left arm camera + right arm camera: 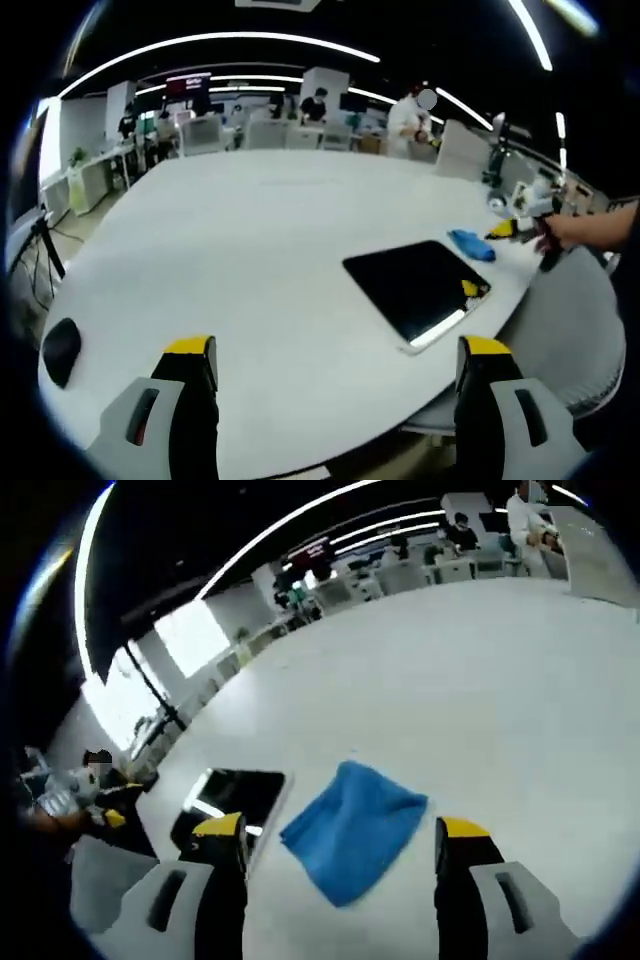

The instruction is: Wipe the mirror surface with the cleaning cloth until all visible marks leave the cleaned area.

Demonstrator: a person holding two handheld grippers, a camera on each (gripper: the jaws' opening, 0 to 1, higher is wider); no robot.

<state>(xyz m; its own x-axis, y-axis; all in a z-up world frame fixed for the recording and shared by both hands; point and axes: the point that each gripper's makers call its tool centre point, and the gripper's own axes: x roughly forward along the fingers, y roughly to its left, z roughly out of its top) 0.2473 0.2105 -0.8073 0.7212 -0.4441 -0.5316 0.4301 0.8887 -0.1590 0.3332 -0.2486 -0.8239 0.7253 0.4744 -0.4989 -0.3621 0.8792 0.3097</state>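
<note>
Lying beside mirror (pixel 232 798), cloth (pixel 355 828), chair (pixel 575 325) near

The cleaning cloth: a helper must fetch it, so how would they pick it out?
Look at the big white table. Near its edge lies a dark rectangular mirror; the cleaning cloth lies just beside it. It is the one bright blue, soft, crumpled thing there.

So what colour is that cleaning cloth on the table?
Bright blue: the soft folded cleaning cloth shows best in the right gripper view.
</note>
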